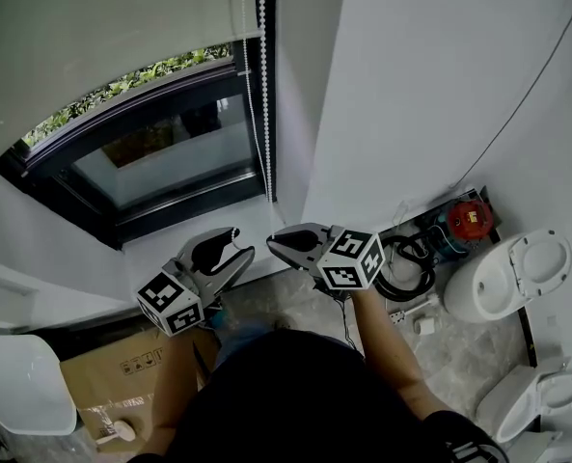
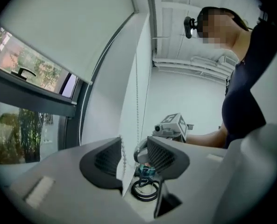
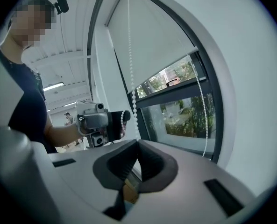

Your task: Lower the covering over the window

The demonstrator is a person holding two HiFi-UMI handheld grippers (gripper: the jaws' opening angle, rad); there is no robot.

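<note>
A white roller blind (image 1: 102,37) covers the upper part of the dark-framed window (image 1: 160,152). Its white bead chain (image 1: 263,114) hangs down the window's right side. My right gripper (image 1: 272,243) is shut on the bead chain (image 3: 130,69), which runs straight down into the closed jaws of the right gripper (image 3: 137,143). My left gripper (image 1: 243,241) sits just left of it, level with it. In the left gripper view the left gripper (image 2: 134,147) is open, and the bead chain (image 2: 124,155) hangs loose in the gap, close to the left pad.
The white sill (image 1: 218,230) lies under the grippers, and a white wall (image 1: 411,85) stands to the right. On the floor below are two toilets (image 1: 512,273) (image 1: 546,394), a coiled black hose (image 1: 406,263), a red device (image 1: 469,218) and a cardboard box (image 1: 122,374).
</note>
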